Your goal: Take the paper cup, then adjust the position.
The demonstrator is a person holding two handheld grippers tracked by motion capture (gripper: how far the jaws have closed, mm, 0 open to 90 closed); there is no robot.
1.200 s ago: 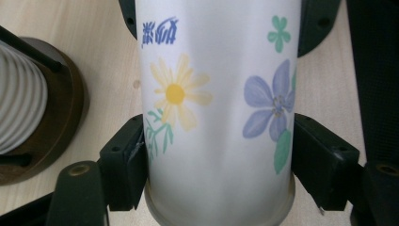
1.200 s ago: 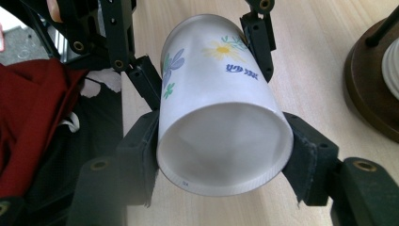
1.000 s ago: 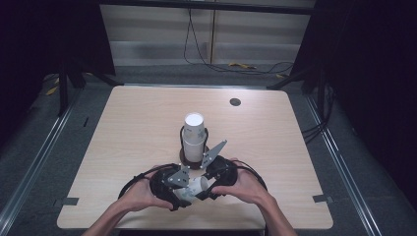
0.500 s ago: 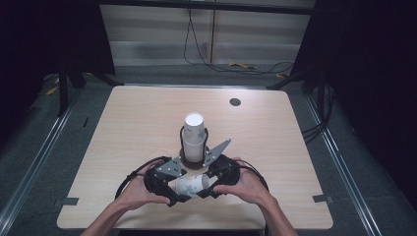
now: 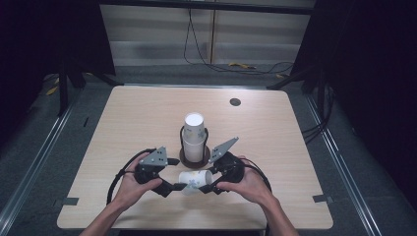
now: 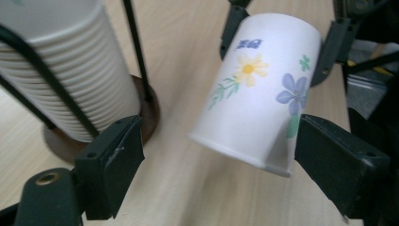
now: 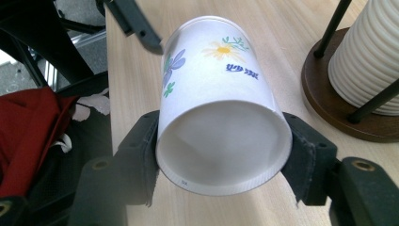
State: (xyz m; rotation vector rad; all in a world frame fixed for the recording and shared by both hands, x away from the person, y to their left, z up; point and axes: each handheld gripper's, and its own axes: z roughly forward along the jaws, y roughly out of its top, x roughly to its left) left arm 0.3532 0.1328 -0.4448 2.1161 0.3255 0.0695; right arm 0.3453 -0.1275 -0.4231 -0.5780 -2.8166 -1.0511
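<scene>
Here, paper cup [image 7: 216,103] in right tongs [image 7: 221,146]; table edge [image 5: 192,227] near

Matt paper cup [image 7: 221,117] — floral print, pale wood-grain table [image 5: 123,128], smooth

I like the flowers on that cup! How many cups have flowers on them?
1 for sure: the flowered cup lying sideways, held by the right gripper. The cups stacked in the holder on the table look plain white, but most of each is hidden.
</scene>
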